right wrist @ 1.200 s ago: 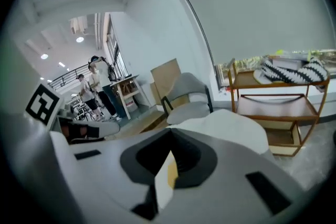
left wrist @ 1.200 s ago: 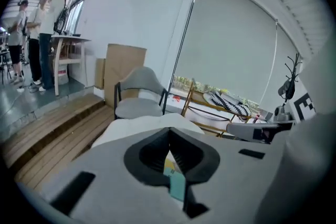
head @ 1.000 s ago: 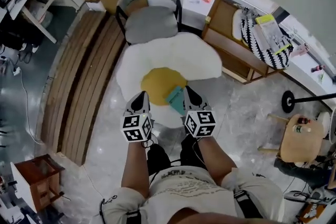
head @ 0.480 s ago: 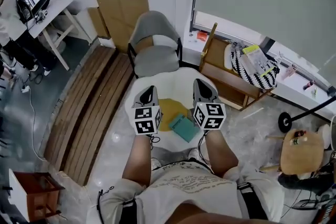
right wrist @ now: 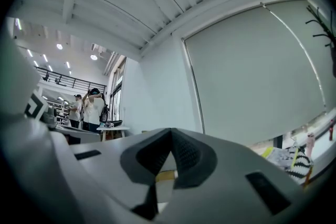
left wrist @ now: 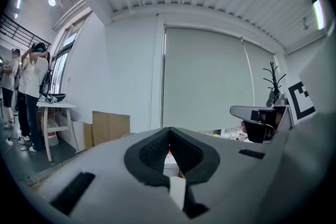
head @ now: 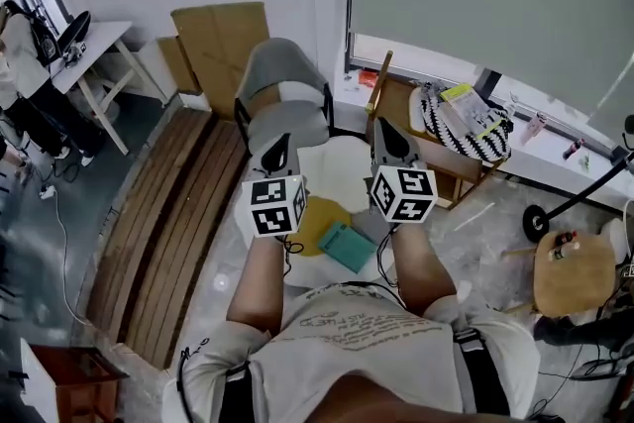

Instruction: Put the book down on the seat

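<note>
Head view looks down on a thin teal rectangular book lying flat on a white fried-egg-shaped floor cushion, with one end at the edge of the cushion's yellow round centre and the rest on the white part; in the picture it sits between the person's two forearms, well apart from either claw. The left claw and the right claw are held side by side above the cushion, each with its black-and-white marker cube facing the camera. The left gripper view shows the left claw with its dark pads pressed together and nothing between them, pointing roughly level toward a pale roller blind; the right gripper view shows the right claw likewise closed and empty. Beyond the cushion stands a grey padded chair with a black frame, with a brown cardboard sheet leaning on the wall behind it. Long wooden planks lie on the floor to the left, and a wooden rack carrying a black-and-white patterned cushion stands to the right
</note>
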Tool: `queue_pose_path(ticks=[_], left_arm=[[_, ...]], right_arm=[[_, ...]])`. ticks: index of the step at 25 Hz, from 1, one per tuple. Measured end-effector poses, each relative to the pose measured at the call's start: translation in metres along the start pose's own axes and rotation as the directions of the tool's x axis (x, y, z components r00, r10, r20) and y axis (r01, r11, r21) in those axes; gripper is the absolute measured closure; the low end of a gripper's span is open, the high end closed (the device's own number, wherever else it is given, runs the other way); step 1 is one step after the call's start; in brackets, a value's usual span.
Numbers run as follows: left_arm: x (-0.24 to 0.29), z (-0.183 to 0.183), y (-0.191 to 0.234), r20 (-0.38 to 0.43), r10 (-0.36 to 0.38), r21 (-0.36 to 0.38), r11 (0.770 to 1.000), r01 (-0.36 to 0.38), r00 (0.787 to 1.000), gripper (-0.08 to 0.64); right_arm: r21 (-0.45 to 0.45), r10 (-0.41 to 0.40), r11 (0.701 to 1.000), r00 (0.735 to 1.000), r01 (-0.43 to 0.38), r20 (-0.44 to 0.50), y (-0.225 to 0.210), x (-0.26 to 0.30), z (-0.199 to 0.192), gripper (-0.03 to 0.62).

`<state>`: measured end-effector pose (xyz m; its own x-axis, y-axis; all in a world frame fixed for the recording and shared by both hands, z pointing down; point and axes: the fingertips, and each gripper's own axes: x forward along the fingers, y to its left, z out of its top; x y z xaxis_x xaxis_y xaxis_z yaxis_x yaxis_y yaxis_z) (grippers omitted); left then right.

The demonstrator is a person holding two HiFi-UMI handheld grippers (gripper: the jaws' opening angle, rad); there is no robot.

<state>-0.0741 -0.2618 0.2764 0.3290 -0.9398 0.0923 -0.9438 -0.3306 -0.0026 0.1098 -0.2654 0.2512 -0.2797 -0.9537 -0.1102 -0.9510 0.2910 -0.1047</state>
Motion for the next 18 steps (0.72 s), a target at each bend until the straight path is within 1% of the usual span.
queue_pose_path(ticks=[5, 9, 12, 15, 18], left_arm=[[-0.003, -0.007, -0.009, -0.019, -0.017, -0.003, 1.000, 0.017, 1.000, 0.538], [-0.008, -0.010, -0.006, -0.028, -0.020, 0.017, 1.000, 0.021, 0.999, 0.538], [-0.012, -0.009, -0.003, -0.028, -0.017, 0.015, 1.000, 0.018, 0.999, 0.538], [-0.018, -0.007, -0.005, -0.024, -0.016, 0.031, 0.999, 0.017, 1.000, 0.538], [-0.026, -0.007, -0.007, -0.019, -0.019, 0.019, 1.000, 0.019, 1.000, 0.538]], right_arm=[[-0.006, -0.013, 1.000, 1.000, 0.013, -0.018, -0.005, -0.011, -0.005, 0.565], [-0.004, -0.023, 1.000, 0.999, 0.023, -0.029, -0.004, -0.019, -0.008, 0.565], [-0.004, -0.028, 1.000, 0.999, 0.028, -0.033, -0.001, -0.023, -0.010, 0.565], [-0.005, -0.029, 1.000, 0.999, 0.029, -0.040, 0.001, -0.028, -0.012, 0.565], [-0.008, -0.024, 1.000, 0.998, 0.024, -0.050, 0.005, -0.031, -0.015, 0.565]])
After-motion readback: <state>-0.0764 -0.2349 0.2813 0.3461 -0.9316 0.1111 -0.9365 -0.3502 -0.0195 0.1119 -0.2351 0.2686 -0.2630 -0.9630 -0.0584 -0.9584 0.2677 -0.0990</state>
